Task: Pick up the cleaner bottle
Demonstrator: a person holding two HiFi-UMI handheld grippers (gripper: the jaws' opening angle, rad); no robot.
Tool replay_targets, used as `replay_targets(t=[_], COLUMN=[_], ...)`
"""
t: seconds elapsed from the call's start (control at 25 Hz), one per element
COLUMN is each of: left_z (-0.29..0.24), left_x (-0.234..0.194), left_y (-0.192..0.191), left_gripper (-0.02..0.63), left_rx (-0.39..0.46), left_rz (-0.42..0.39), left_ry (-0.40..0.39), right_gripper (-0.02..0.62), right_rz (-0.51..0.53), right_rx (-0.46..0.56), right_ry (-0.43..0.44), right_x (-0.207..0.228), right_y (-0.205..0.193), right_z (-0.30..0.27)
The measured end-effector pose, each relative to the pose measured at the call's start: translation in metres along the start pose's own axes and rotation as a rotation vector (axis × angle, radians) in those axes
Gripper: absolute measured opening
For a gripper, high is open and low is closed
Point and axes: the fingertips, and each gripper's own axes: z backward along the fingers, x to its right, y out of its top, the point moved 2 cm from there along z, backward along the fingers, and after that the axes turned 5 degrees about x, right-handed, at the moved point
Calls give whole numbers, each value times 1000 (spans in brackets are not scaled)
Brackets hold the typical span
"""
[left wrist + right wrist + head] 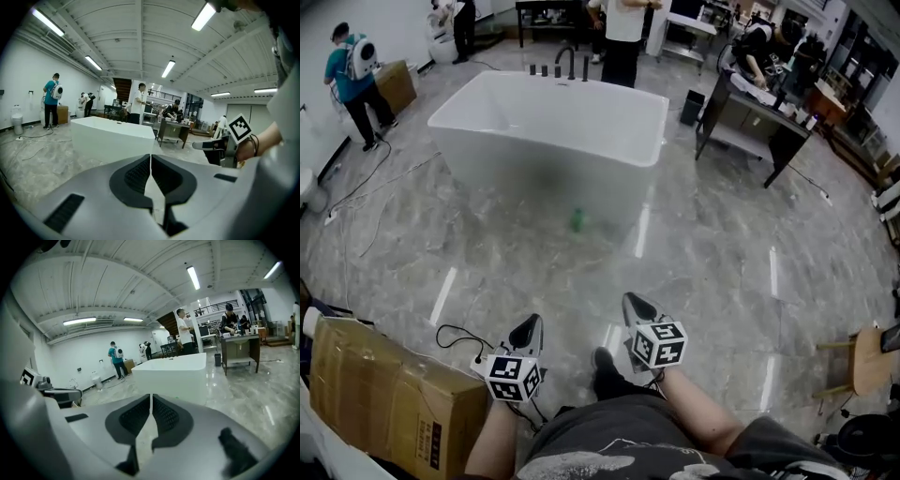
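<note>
A small green bottle [577,220], blurred at this distance, stands on the floor against the front wall of the white bathtub [487,122]. Both grippers are held low in front of the person, well short of it. My left gripper [528,328] points toward the tub with its jaws pressed together and nothing between them; in its own view the left gripper [150,157] faces the tub's side. My right gripper [636,305] is a little farther forward, also shut and empty. The right gripper [150,398] aims at the tub's end wall [173,376].
A cardboard box [384,394] sits at the lower left with a black cable [455,333] beside it. A dark desk [750,117] stands right of the tub. People stand at the far left [352,80] and behind the tub [623,37]. A wooden stool [862,361] is at the right.
</note>
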Motion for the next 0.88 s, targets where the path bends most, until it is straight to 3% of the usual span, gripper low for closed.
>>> replay_targets(t=[0.28,0.52,0.68,0.88], left_z=[-82,-129,-145,-158], left_x=[-1,-10,-22,-42], left_y=[31,51,67,76], left_gripper=[18,18,18,18], left_rx=[-2,-5,11,0], left_rz=[12,28,10,-7], left_ry=[21,71,118,123], right_gripper=[31,31,31,31], right_rz=[-24,-55,-73,-82], right_rx=[7,-32,-55,-78], right_ry=[-4,7,14,21], right_x=[67,107,122,123], right_y=[43,44,43,43], right_z=[-60,-89,-105,-125])
